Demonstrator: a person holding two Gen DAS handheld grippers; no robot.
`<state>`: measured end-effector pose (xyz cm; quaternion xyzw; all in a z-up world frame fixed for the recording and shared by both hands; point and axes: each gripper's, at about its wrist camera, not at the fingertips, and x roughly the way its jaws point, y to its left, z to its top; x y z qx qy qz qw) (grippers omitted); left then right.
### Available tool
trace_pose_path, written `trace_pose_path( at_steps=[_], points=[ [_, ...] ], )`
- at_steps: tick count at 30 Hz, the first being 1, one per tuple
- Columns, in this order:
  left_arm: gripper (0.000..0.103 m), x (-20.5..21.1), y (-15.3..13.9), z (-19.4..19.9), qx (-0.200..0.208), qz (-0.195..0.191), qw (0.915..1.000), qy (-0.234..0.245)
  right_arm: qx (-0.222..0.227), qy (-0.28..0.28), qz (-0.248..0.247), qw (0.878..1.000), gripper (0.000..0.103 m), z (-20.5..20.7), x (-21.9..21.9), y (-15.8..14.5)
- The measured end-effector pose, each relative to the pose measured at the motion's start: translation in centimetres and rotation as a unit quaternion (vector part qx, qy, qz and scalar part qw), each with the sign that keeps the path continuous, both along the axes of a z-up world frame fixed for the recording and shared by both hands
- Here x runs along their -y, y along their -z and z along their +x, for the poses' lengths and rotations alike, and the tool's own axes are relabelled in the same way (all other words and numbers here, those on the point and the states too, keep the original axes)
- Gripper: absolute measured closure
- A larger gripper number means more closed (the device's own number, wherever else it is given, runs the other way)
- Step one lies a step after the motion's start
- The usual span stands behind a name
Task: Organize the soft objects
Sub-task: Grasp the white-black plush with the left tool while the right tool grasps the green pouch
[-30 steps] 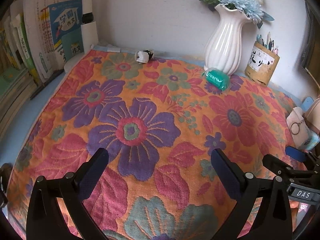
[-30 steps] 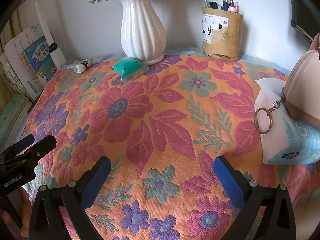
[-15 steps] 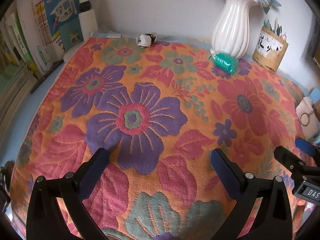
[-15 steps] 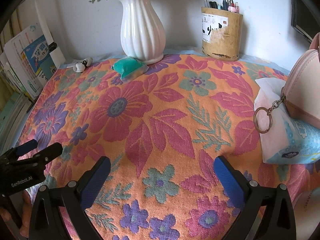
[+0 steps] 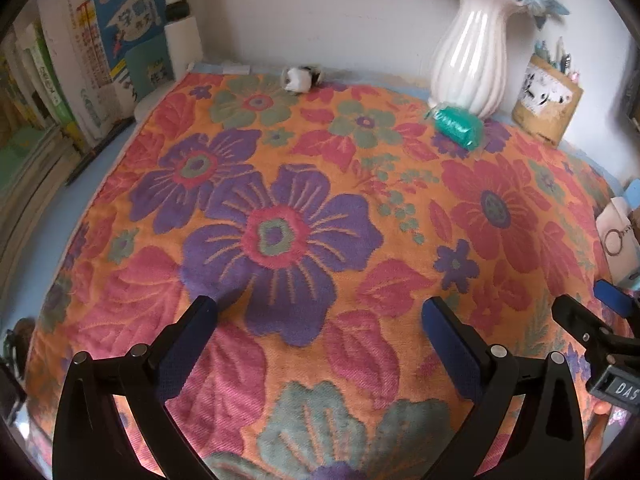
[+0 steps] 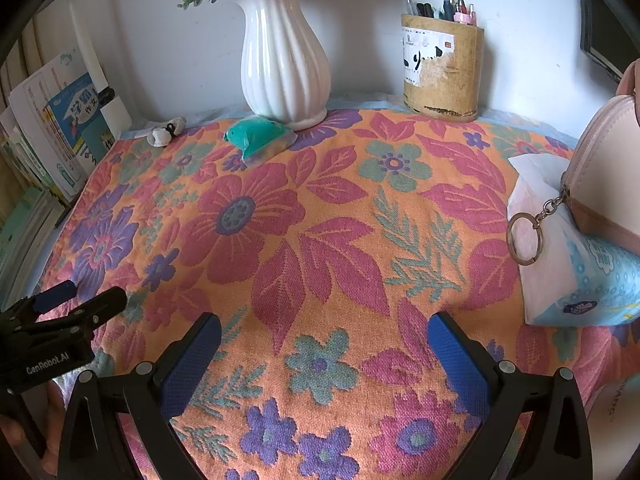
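A floral orange cloth (image 5: 304,184) covers the table; it also shows in the right wrist view (image 6: 320,240). A small green soft pack (image 5: 458,128) lies at the foot of the white vase (image 5: 472,60), also seen in the right wrist view (image 6: 258,140). A small white and black soft toy (image 5: 300,78) lies at the back edge, also in the right wrist view (image 6: 162,134). A tissue pack (image 6: 568,264) and a pink pouch (image 6: 608,176) sit at the right. My left gripper (image 5: 320,320) is open and empty above the cloth. My right gripper (image 6: 324,332) is open and empty.
Books (image 5: 100,64) stand along the left. A pen holder (image 6: 440,68) stands at the back right by the vase (image 6: 280,48). A key ring (image 6: 524,240) hangs from the pouch. The other gripper shows at each view's edge.
My left gripper has moved back and tilted down, so the vase and back wall sit higher in its view. My right gripper has barely moved.
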<state>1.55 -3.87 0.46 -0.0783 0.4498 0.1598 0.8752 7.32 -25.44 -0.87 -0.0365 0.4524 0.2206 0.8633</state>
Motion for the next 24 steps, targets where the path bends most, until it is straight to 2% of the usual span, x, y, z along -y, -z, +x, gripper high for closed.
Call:
trace_pose_path(
  at_steps=[1,2,4,7,10,12,15,17,21,24],
  points=[
    [0.003,-0.4,-0.5,0.2,-0.025,-0.009,0.9996,0.003,-0.001,0.000,-0.003,1.000,0.000,0.0,-0.1,0.0],
    [0.003,-0.7,-1.3,0.2,-0.029,-0.016,0.9994,0.006,-0.001,0.000,-0.006,1.000,0.000,0.0,-0.1,0.0],
    [0.003,-1.9,-4.5,-0.1,0.000,-0.026,0.9996,0.008,-0.001,-0.002,-0.025,1.000,0.000,-0.1,-0.6,0.1],
    [0.002,-3.7,-9.0,0.9,0.043,-0.013,0.9989,0.014,-0.002,-0.011,-0.066,0.998,0.000,-0.2,-1.6,0.3],
    [0.002,-5.4,-10.9,3.7,0.078,0.012,0.9961,0.039,-0.062,-0.014,-0.062,0.996,0.000,1.6,-2.1,-0.2],
    [0.002,-7.0,-10.4,6.0,0.104,0.020,0.9935,0.042,-0.088,-0.028,-0.019,0.996,0.000,3.5,-2.7,-1.1],
    [0.003,-9.0,-8.0,9.1,0.121,0.013,0.9924,-0.017,-0.061,-0.011,0.013,0.998,0.000,6.4,-4.3,-2.2],
    [0.003,-9.3,-6.3,11.4,0.108,-0.005,0.9941,0.005,-0.048,-0.012,0.027,0.998,0.000,8.2,-5.8,-2.1],
    [0.003,-8.5,-4.8,15.2,0.095,0.035,0.9940,0.043,-0.024,-0.016,0.024,0.999,0.001,11.5,-8.8,-1.5],
    [0.003,-9.2,-3.4,18.3,0.070,0.016,0.9962,0.049,-0.012,-0.010,0.018,1.000,0.002,12.9,-10.2,-0.9]
  ],
)
